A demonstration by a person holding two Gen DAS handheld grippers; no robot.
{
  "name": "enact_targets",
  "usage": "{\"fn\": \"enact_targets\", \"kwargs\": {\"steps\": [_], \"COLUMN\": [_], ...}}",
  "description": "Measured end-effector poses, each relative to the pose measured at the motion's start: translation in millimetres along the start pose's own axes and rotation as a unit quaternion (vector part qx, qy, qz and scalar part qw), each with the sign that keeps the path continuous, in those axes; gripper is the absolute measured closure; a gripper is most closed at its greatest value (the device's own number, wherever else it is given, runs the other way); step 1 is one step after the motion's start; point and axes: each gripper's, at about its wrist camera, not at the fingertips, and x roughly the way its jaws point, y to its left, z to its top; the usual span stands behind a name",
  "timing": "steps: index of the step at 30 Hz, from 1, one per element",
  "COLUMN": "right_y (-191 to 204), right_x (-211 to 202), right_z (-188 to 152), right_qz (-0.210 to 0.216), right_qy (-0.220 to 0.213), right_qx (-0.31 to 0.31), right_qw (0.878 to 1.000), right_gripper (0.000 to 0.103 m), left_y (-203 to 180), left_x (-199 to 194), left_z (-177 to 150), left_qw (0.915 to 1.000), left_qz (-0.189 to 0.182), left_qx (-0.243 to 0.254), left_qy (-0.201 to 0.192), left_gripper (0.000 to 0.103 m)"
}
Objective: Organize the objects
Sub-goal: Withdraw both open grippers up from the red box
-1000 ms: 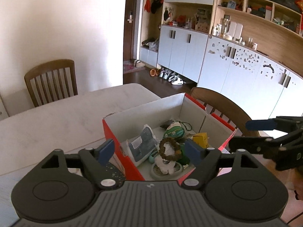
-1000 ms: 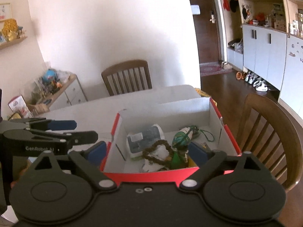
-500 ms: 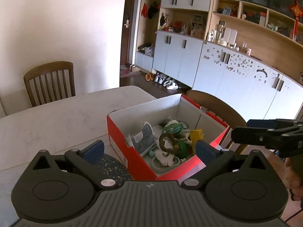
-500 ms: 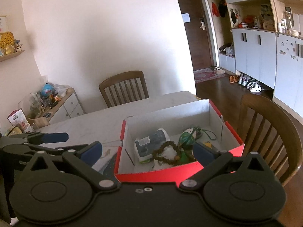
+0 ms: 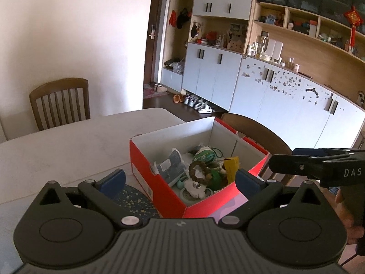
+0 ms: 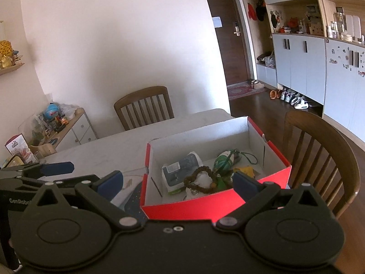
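Note:
A red shoebox point(image 5: 159, 182) point(image 6: 205, 207) with a white inside stands on the pale table near its right end. In it lie a wooden bead bracelet point(image 5: 199, 171) point(image 6: 200, 180), a green-and-white ball with cord point(image 5: 204, 156) point(image 6: 222, 159), a grey-and-white packet point(image 5: 170, 166) point(image 6: 182, 173) and a yellow piece point(image 5: 230, 164). My left gripper point(image 5: 180, 179) is open and empty, held back from and above the box. My right gripper point(image 6: 178, 181) is open and empty, also above the box's near side. Each gripper shows in the other's view, at the side.
A dark speckled mat point(image 5: 134, 202) point(image 6: 134, 198) lies on the table point(image 5: 68, 146) left of the box. One wooden chair point(image 5: 60, 102) stands at the far side, another point(image 6: 319, 155) right of the box. Cabinets point(image 5: 273, 96) line the right wall.
Both grippers have pulled back and risen away from the box, which now looks smaller. Both stayed open and empty; the box contents did not move.

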Motion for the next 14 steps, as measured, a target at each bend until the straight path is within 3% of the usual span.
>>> {"fn": "enact_targets", "kwargs": {"steps": [14], "right_y": [6.0], "right_x": [2.7], "right_z": [-3.6], "right_qz": [-0.002], "right_qy": [0.008], "right_qx": [0.003], "right_qw": [1.000], "right_gripper": [0.001], "left_y": [13.0], "left_x": [-0.9], "left_z": [-4.7], "left_qw": [0.9998], "left_qz": [0.018], "left_qx": [-0.011], "left_qy": [0.005], "left_gripper": [0.000]}}
